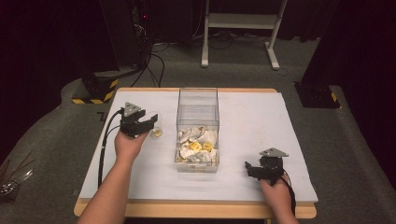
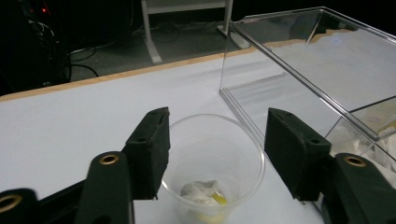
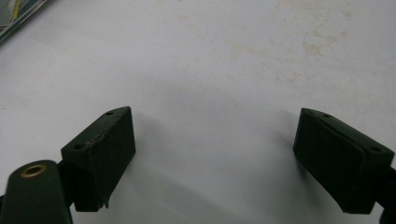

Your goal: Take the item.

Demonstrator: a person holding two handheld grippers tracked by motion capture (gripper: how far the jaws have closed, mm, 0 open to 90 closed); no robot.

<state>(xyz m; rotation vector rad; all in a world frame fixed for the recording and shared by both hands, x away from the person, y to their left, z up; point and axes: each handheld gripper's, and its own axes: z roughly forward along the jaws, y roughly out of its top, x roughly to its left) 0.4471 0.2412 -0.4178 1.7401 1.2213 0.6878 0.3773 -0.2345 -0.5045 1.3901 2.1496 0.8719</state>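
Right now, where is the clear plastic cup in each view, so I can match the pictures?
High view: the clear plastic cup stands left of centre, at the left tongs, left of the clear box.
Left gripper view: bottom centre, between the open black jaws, with the pads apart from its wall.
Right gripper view: the cup is not in it.
Shared landmark: the clear box.
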